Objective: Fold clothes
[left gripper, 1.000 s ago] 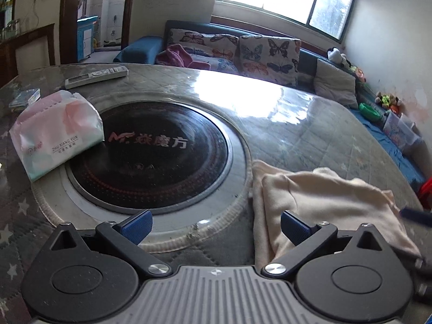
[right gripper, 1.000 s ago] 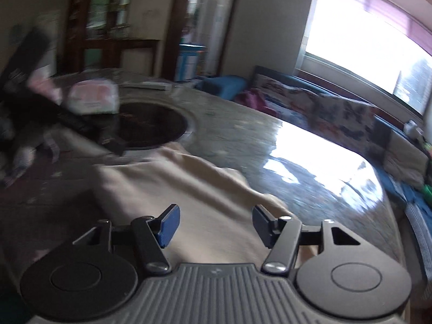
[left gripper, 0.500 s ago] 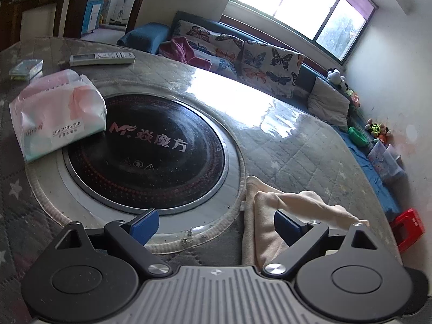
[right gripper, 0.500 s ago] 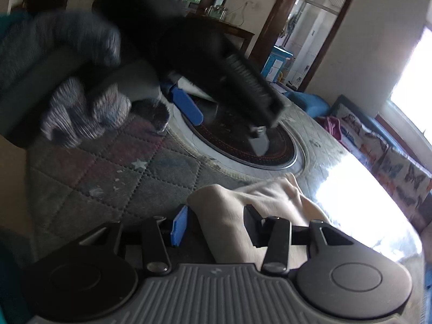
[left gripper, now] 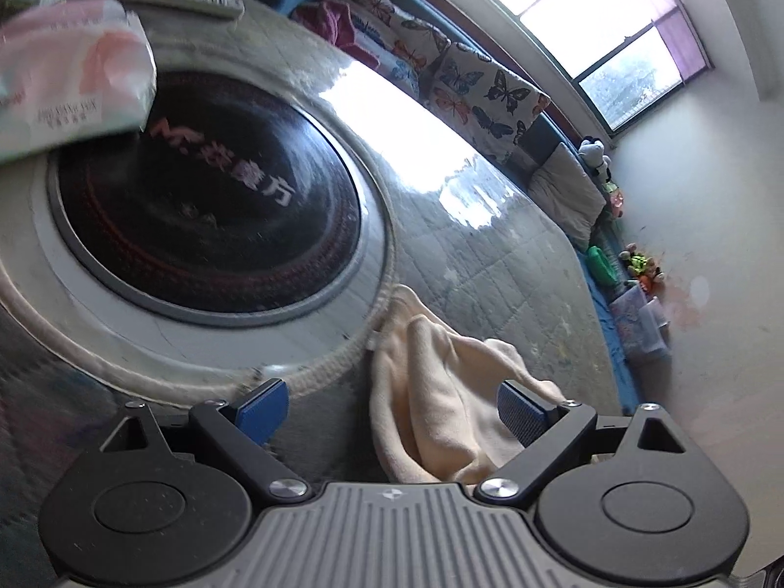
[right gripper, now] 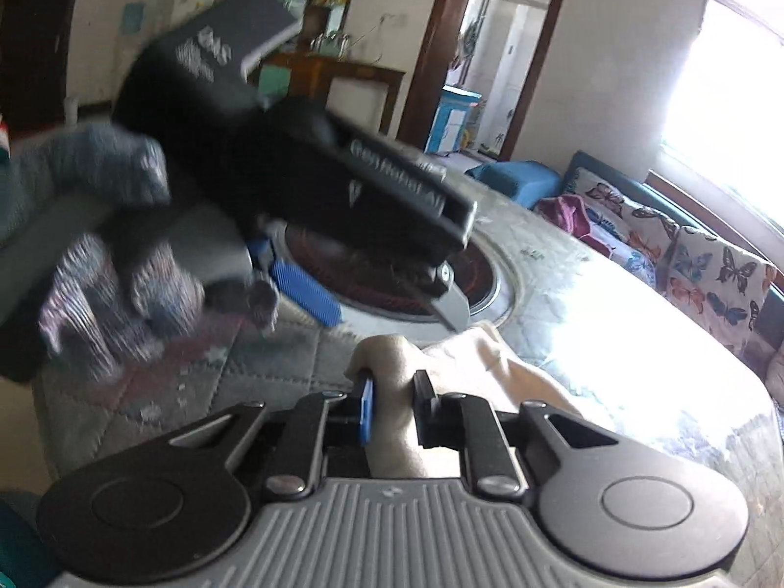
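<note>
Your right gripper (right gripper: 392,409) is closing its jaws, pinching the cream soft cloth garment (right gripper: 392,421); your left gripper (left gripper: 392,409) is hovering nearby, jaws wide apart.

A bright window (left gripper: 612,44) glares at two o'clock above a butterfly-print sofa (left gripper: 470,83); a wooden doorframe (right gripper: 436,54) stands at twelve.

Soft matt cream cloth (left gripper: 441,392) lies on the quilted table cover (left gripper: 490,284) beside a glossy black cooktop (left gripper: 196,206).
</note>
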Demonstrator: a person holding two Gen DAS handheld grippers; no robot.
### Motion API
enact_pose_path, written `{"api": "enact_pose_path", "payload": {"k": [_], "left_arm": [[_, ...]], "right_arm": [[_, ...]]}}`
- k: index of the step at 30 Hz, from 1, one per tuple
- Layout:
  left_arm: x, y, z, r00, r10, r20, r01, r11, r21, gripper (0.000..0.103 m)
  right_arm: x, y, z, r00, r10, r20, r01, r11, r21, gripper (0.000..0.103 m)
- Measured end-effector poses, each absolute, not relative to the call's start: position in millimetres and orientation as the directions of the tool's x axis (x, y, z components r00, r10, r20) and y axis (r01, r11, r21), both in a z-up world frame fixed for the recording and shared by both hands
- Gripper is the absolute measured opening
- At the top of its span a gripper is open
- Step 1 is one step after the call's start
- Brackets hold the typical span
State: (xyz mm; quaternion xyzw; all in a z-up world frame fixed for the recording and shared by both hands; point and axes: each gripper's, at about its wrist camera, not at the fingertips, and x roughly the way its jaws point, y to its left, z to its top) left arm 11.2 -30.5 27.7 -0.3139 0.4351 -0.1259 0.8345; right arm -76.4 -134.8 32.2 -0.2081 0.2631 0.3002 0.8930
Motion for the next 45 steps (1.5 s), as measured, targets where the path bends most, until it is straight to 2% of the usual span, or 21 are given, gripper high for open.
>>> {"api": "enact_pose_path", "payload": {"k": [5, 8, 11, 13, 14, 15, 16, 20, 24, 34, 38, 45], "left_arm": [[16.6, -37.8, 18.3, 0.563, -0.548, -0.620, -0.087, 0.706, -0.703, 0.093], [19.2, -41.3, 12.0, 0.535, -0.602, -0.593, -0.096, 0.654, -0.750, 0.084], [19.7, -43.0, 0.7, 0.503, -0.663, -0.555, -0.118, 0.583, -0.804, 0.069], [19.0, -40.9, -7.1, 0.497, -0.670, -0.551, -0.149, 0.559, -0.815, 0.047], [18.8, -39.7, -10.7, 0.495, -0.672, -0.551, -0.168, 0.549, -0.819, 0.040], [18.7, -37.9, -13.6, 0.493, -0.673, -0.551, -0.180, 0.541, -0.822, 0.028], [18.5, -36.1, -16.4, 0.492, -0.674, -0.551, -0.192, 0.533, -0.824, 0.024], [17.6, -31.6, -19.5, 0.493, -0.673, -0.551, -0.197, 0.531, -0.824, 0.022], [17.5, -32.4, -15.6, 0.492, -0.661, -0.567, -0.174, 0.563, -0.808, 0.022], [16.3, -40.8, -8.5, 0.497, -0.639, -0.586, -0.138, 0.609, -0.781, 0.022], [17.3, -42.9, -5.9, 0.500, -0.631, -0.593, -0.129, 0.623, -0.771, 0.022], [17.2, -47.0, -3.1, 0.503, -0.618, -0.605, -0.113, 0.647, -0.754, 0.022]], "right_arm": [[-84.1, -150.5, 43.6, 0.684, 0.452, -0.573, -0.641, 0.747, -0.175, 0.014], [-87.6, -157.3, 45.8, 0.681, 0.468, -0.562, -0.642, 0.751, -0.153, 0.014], [-95.3, -165.4, 47.2, 0.672, 0.489, -0.557, -0.652, 0.747, -0.131, 0.014], [-97.6, -169.3, 46.4, 0.663, 0.498, -0.559, -0.660, 0.741, -0.122, 0.014], [-98.2, -170.9, 45.9, 0.659, 0.502, -0.561, -0.663, 0.739, -0.117, 0.014], [-98.4, -172.7, 45.3, 0.654, 0.506, -0.563, -0.666, 0.737, -0.111, 0.014], [-98.0, -174.7, 44.7, 0.648, 0.510, -0.566, -0.670, 0.735, -0.105, 0.015], [-102.4, -188.1, 41.4, 0.635, 0.516, -0.576, -0.662, 0.747, -0.061, 0.021], [-113.4, -208.9, 39.2, 0.659, 0.485, -0.575, -0.604, 0.796, -0.022, 0.023], [-92.3, -301.6, 23.5, 0.772, 0.221, -0.596, -0.259, 0.966, 0.023, 0.027], [-67.4, -350.3, 14.6, 0.781, 0.159, -0.604, -0.118, 0.987, 0.108, 0.032], [-45.5, -389.3, -10.2, 0.763, 0.176, -0.621, -0.035, 0.972, 0.232, 0.034]]}}
